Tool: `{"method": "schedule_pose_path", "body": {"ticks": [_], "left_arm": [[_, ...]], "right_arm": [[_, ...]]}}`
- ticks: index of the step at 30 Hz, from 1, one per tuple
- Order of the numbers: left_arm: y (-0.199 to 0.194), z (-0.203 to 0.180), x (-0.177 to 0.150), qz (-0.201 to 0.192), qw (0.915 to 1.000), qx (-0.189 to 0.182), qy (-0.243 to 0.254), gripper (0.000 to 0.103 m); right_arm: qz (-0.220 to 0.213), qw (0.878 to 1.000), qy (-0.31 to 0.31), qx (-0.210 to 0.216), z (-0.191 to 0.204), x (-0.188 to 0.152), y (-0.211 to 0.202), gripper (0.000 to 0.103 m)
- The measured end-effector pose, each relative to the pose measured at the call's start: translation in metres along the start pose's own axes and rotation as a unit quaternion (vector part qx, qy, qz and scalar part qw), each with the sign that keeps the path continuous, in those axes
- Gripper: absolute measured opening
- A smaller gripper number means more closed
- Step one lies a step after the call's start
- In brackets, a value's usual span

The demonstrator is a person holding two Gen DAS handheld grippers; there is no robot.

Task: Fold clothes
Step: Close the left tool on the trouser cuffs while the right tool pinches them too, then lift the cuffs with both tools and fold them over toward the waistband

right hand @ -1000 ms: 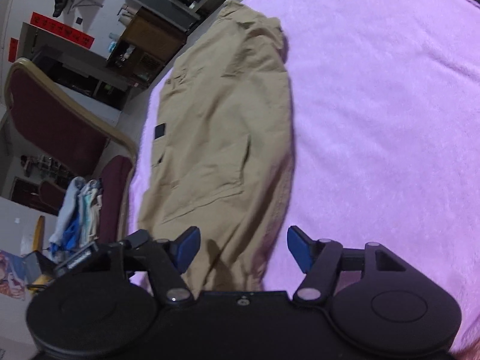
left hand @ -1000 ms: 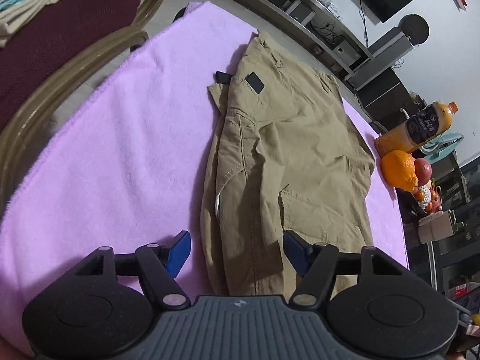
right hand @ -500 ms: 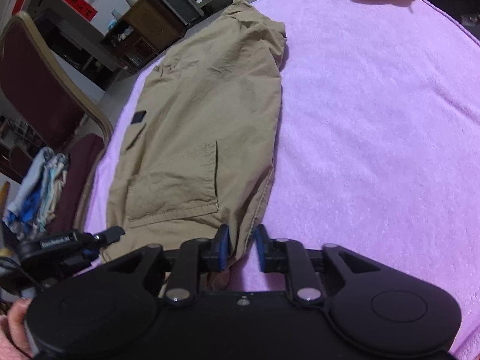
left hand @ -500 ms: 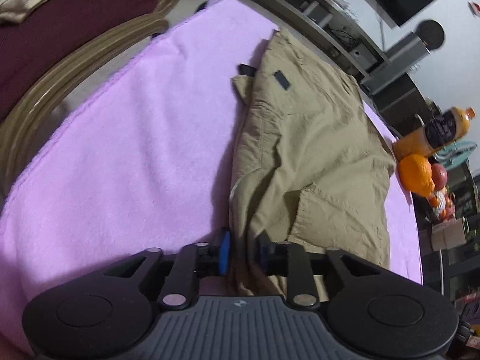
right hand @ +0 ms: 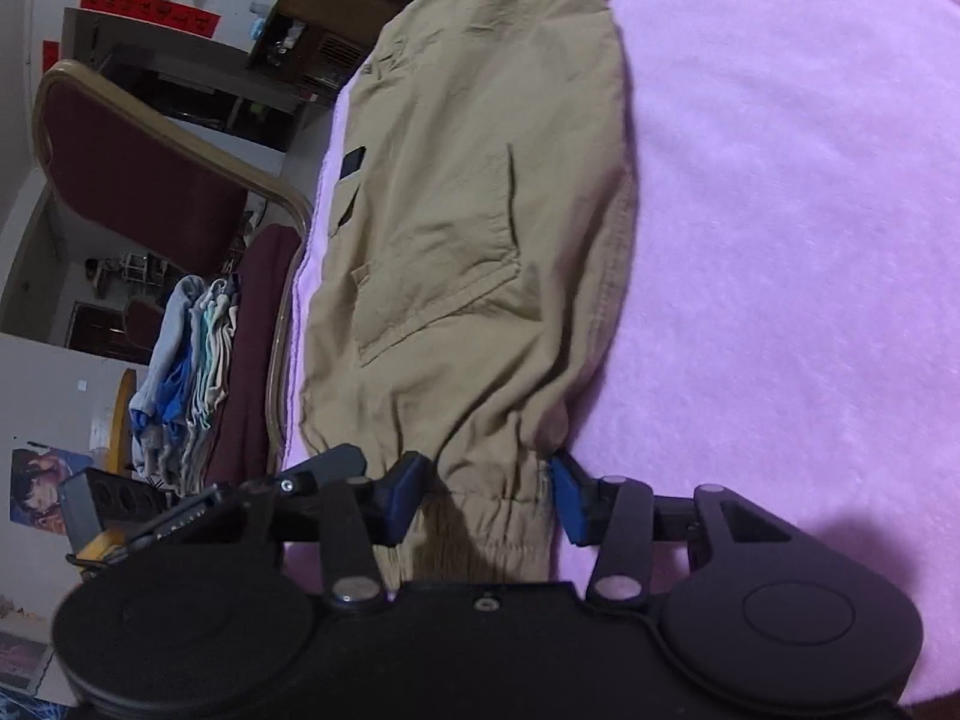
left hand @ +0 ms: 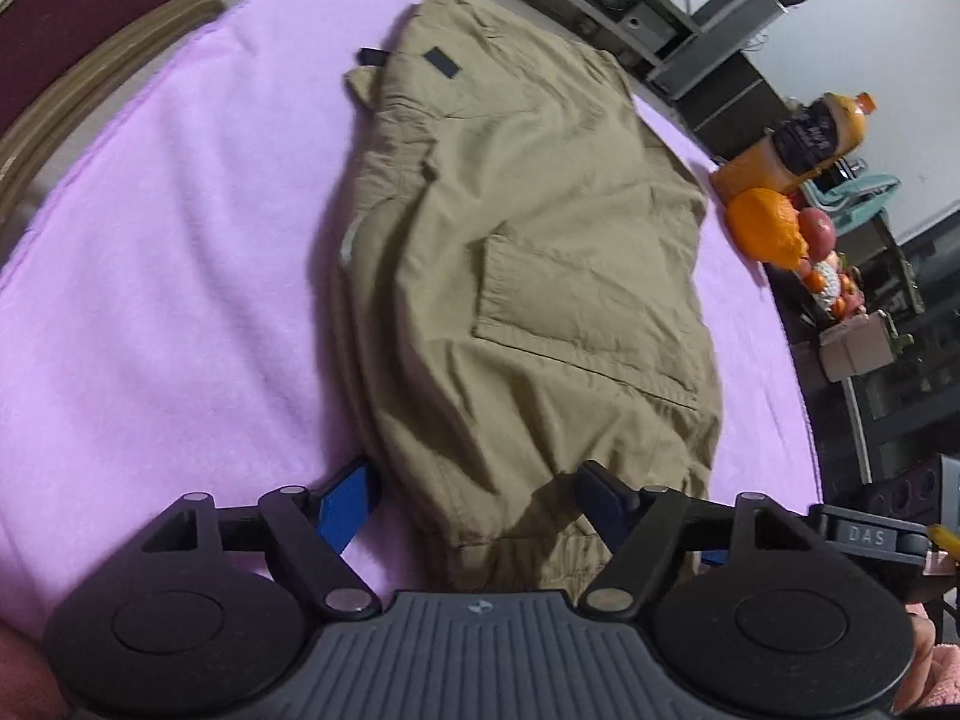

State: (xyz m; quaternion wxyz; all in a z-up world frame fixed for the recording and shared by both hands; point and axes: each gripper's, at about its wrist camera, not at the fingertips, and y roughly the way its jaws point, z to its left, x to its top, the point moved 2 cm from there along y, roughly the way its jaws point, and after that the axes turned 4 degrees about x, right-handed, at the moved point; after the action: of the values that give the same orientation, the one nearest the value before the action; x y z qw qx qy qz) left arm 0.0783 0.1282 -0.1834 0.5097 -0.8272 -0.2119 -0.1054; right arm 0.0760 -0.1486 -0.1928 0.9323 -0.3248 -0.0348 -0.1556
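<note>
A pink fleece blanket covers the table, and one pair of khaki cotton cargo trousers lies lengthwise along its middle, legs stacked, waistband toward the far edge and elastic cuffs at the near edge. Beside the far right corner stand one orange juice bottle and a small heap of fruit, an orange foremost. The trousers look light, soft and limp, likely to sag and crease unless lifted at two points; the gathered cuffs offer the firmest hold. The left gripper straddles one cuff, its blue-padded jaws opening wide with the cloth between them, unpinched. The right gripper brackets the other cuff, jaws also opening, pads just beside the fabric rather than pressing it.
</note>
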Motion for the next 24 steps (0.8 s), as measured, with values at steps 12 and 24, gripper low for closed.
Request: {"method": "schedule_pose_path", "body": {"ticks": [12,24], "left_arm": [[-0.081,-0.021,0.003,-0.041,0.9948,-0.083,-0.043,0.017],[-0.048,0.006,-0.069,0.047,0.9915,0.002,-0.121,0.047]], "right_arm": [[-0.086,0.994,-0.054,0.031,0.071,-0.016,-0.082,0.019],[-0.043,0.991,0.125,0.014,-0.007,-0.064,-0.062,0.019]]}}
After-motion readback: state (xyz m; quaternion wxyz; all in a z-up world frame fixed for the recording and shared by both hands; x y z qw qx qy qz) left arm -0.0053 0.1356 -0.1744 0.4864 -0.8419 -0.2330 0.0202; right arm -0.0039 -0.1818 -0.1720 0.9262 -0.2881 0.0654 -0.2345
